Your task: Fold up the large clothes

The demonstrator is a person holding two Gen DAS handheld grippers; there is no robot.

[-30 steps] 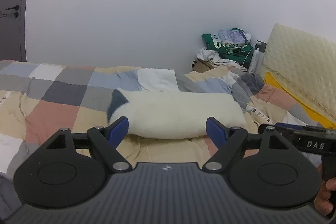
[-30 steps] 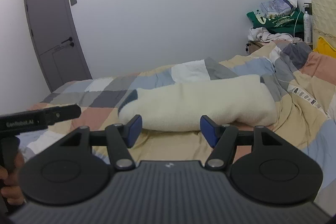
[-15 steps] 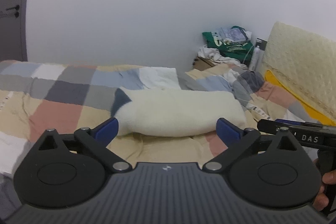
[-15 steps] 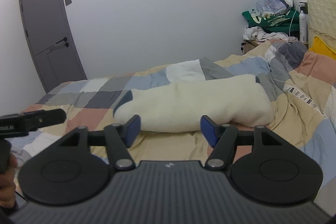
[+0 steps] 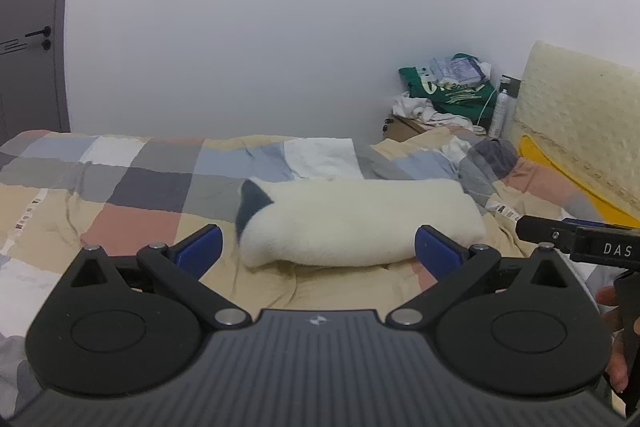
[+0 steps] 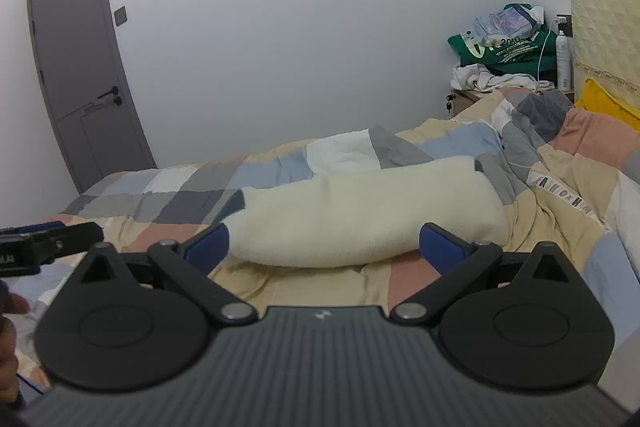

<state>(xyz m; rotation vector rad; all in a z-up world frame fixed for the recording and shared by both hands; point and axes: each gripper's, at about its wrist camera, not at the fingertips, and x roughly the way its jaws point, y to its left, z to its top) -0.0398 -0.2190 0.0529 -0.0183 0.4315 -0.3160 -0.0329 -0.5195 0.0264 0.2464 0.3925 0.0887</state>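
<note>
A cream fleece garment (image 5: 360,219) (image 6: 360,215) lies folded into a long bundle across the patchwork quilt (image 5: 132,219) (image 6: 580,147), with a dark grey patch at its left end. My left gripper (image 5: 319,251) hovers just in front of it, open wide, nothing between the blue pads. My right gripper (image 6: 325,247) also faces the bundle from the near side; its jaws are opening and hold nothing. Each gripper shows at the edge of the other's view, held in a hand (image 5: 612,339).
A green bag on a heap of clothes (image 5: 448,87) (image 6: 504,47) sits on a bedside box at the far right, beside a white bottle (image 6: 562,59). A cream padded headboard (image 5: 580,115) and a yellow pillow (image 5: 560,171) bound the right side. A grey door (image 6: 80,67) stands far left.
Both grippers' jaws have spread wider: the left first, the right in the last half second. The garment has not moved and neither hand has shifted much.
</note>
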